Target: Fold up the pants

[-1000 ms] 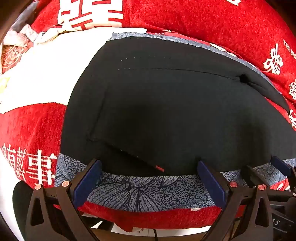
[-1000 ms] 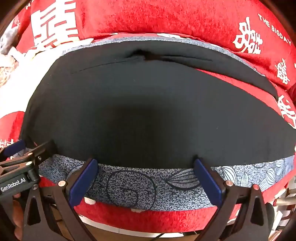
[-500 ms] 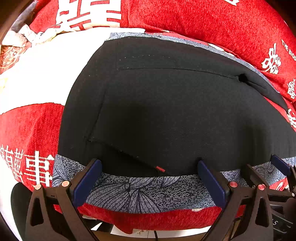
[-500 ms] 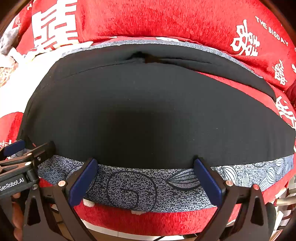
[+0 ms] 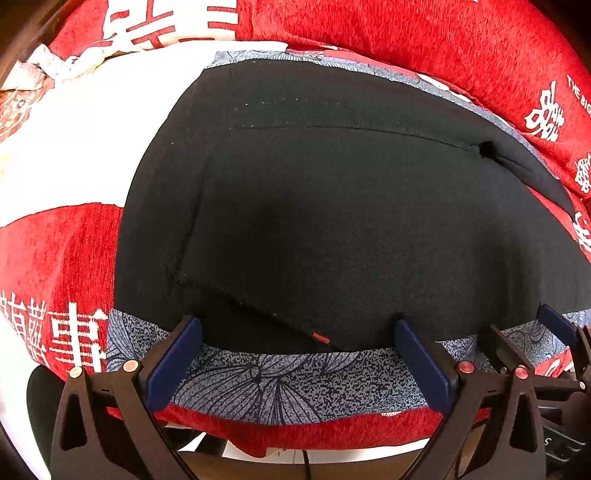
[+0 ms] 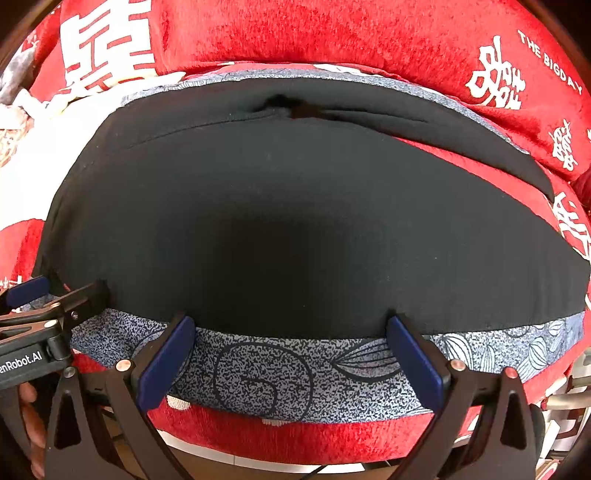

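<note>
Both grippers, left [image 5: 295, 352] and right [image 6: 290, 350], jaws apart, at black pants' [image 5: 351, 221] near edge.

Both cameras sit low at the near edge of the seat and look forward along their own open fingers, close above the black pants [image 5: 332, 206], which fill most of each view. The left wrist view faces the garment's left part, with the white cushion panel [image 5: 85, 147] beyond its edge and the right gripper [image 5: 524, 332] showing at the far right. The right wrist view faces the middle and right of the same garment, with the left gripper [image 6: 59, 291] entering at its left. Both share the blue patterned cloth [image 6: 258, 373] along the near edge and the red cushion [image 6: 332, 33] behind; the cameras seem roughly side by side.
</note>
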Demonstrator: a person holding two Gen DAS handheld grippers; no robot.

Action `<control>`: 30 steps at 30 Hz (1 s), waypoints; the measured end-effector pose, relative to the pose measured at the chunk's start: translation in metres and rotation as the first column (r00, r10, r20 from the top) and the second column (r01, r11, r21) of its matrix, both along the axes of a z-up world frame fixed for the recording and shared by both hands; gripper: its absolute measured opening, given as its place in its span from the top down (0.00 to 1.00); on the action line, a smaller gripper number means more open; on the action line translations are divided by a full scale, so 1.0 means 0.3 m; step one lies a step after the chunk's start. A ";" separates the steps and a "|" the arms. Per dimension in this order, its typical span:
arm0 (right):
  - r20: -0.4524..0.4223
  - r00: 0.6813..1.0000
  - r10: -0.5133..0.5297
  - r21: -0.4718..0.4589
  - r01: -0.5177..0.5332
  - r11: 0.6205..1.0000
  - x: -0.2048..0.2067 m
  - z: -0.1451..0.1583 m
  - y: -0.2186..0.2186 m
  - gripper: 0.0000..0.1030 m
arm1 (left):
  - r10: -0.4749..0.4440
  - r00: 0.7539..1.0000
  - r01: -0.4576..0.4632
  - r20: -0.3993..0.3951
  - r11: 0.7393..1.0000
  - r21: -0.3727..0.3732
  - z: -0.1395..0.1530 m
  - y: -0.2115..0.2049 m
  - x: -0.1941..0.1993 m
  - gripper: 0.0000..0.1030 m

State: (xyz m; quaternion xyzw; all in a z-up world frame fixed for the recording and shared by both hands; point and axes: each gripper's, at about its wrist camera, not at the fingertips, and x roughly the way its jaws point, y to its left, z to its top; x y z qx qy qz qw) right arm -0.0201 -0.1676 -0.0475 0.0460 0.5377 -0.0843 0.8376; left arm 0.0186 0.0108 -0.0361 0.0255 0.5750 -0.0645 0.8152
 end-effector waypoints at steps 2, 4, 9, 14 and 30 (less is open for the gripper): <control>-0.016 1.000 0.018 -0.003 -0.018 1.000 0.009 0.006 0.000 0.00 | -0.004 1.000 0.004 0.004 1.000 0.005 0.006 0.004 0.012 0.00; -0.026 0.999 0.043 -0.013 -0.044 0.999 0.027 0.033 -0.002 0.00 | -0.003 1.000 0.003 -0.004 1.000 0.016 0.021 0.009 0.026 0.00; 0.076 0.996 0.052 -0.058 -0.047 0.997 0.089 0.152 -0.044 0.00 | 0.008 0.999 -0.007 0.046 1.000 -0.018 0.088 0.014 0.073 0.00; 0.079 0.993 0.089 -0.053 -0.085 0.995 0.225 0.202 -0.091 0.00 | 0.010 0.999 -0.008 0.052 1.000 -0.030 0.137 -0.003 0.206 0.00; 0.015 0.871 0.491 0.007 -0.492 0.871 0.740 0.120 -0.074 0.00 | 0.003 1.000 -0.003 0.003 1.000 0.004 0.079 -0.012 0.503 0.00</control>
